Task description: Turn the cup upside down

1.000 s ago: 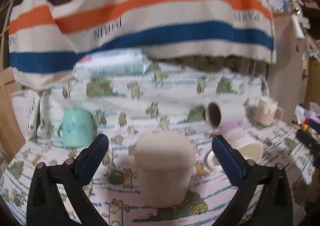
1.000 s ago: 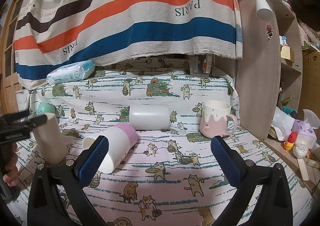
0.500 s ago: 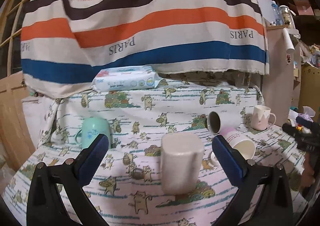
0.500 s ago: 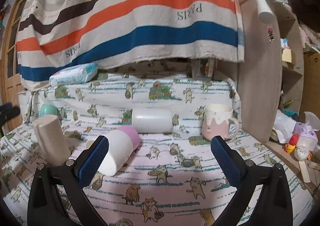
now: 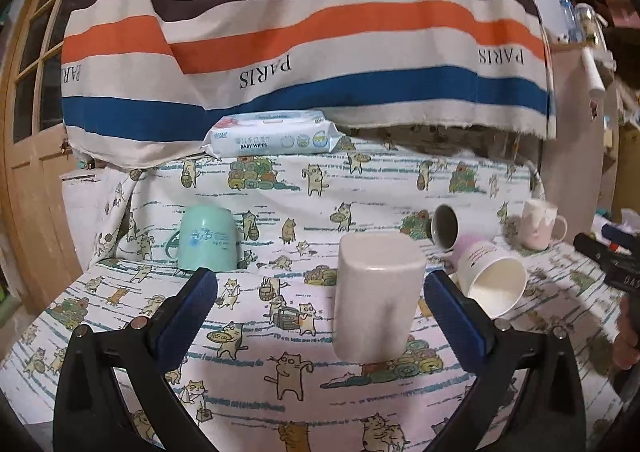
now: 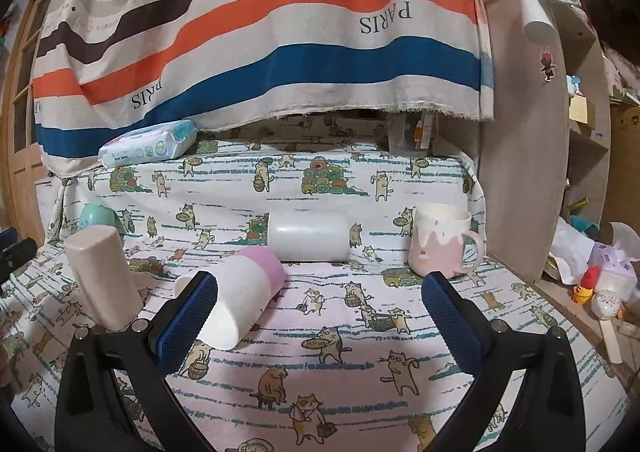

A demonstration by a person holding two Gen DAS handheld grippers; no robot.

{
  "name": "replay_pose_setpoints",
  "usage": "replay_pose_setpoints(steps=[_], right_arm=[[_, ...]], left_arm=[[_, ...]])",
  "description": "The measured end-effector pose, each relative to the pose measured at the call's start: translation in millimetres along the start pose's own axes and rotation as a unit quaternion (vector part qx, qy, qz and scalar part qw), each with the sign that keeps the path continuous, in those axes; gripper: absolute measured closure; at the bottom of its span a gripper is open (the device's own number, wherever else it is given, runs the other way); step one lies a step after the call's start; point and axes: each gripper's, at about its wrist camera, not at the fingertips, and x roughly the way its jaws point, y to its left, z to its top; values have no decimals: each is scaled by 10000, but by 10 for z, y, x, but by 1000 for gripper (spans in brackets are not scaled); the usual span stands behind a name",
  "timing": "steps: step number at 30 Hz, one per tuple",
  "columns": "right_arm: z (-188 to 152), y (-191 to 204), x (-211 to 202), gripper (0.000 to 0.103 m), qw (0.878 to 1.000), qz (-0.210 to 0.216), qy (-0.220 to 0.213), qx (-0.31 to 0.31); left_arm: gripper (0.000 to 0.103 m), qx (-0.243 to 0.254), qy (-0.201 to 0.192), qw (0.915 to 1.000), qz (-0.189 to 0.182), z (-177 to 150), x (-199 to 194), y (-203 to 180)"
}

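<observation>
A beige cup (image 5: 376,296) stands upside down on the cat-print cloth, in front of my open, empty left gripper (image 5: 320,304), apart from both fingers; it also shows in the right wrist view (image 6: 102,276). A white-and-pink paper cup (image 6: 236,300) lies on its side, mouth toward me, by the left finger of my open, empty right gripper (image 6: 320,312); it also shows in the left wrist view (image 5: 490,278). A white cup (image 6: 308,236) lies on its side behind it. A pink-and-cream mug (image 6: 440,240) stands upright at right. A mint mug (image 5: 206,238) stands upside down at left.
A pack of baby wipes (image 5: 272,135) lies on the raised back ledge under a striped hanging cloth (image 5: 320,51). A wooden cabinet side (image 6: 528,131) bounds the right. Toys and clutter (image 6: 596,284) lie past the right edge. A wooden door (image 5: 28,171) stands at left.
My left gripper has drawn back and up from the beige cup, which stays upside down on the cloth. The right gripper has barely moved.
</observation>
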Motion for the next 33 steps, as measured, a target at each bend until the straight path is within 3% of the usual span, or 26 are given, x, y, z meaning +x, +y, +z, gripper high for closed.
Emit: replay_pose_setpoints(steps=[9, 33], right_arm=[[6, -24, 6, 0, 9999, -112, -9, 37], [-5, -7, -4, 0, 10000, -62, -11, 9]], left_arm=[[0, -28, 25, 9998, 180, -12, 0, 9], [0, -30, 39, 9998, 216, 1, -3, 38]])
